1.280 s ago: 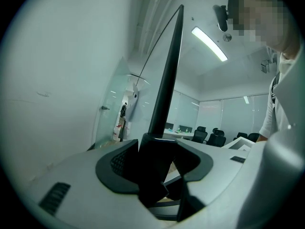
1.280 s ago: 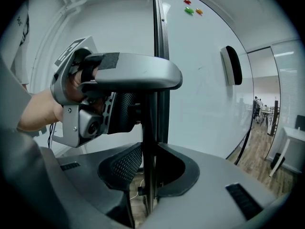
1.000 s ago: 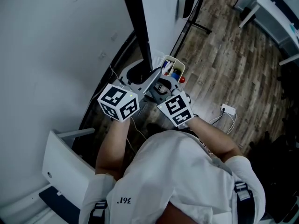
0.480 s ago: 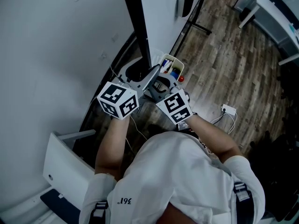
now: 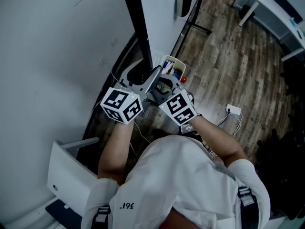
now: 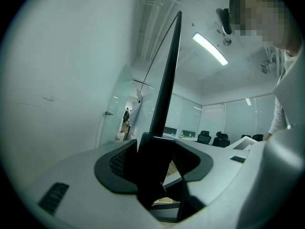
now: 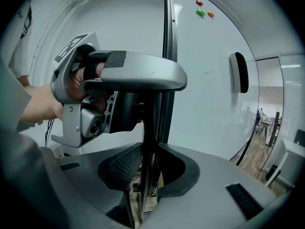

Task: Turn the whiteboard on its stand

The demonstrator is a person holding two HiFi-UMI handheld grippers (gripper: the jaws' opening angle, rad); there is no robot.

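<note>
Grip comes first for this turn, I'd say: both claws should bite squarely on the whiteboard (image 5: 139, 27), whose black edge runs from the top centre of the head view down to mid-frame. They should then swing it slowly on its stand (image 5: 198, 25) so the marker tray (image 5: 172, 67) just below isn't knocked. The left gripper (image 6: 153, 163) is clamped on that black edge at the lower middle of its own view. The right gripper (image 7: 145, 173) is closed on the same edge just beneath it, jaws only as wide as the frame. Pushing together should stop the board twisting. Only the right gripper view shows the board's face, with the eraser (image 7: 239, 73) at right and small magnets (image 7: 204, 11) up top. The left gripper view shows a glass-walled room (image 6: 209, 120) beyond, and only the head view shows the wooden floor (image 5: 224, 66)
</note>
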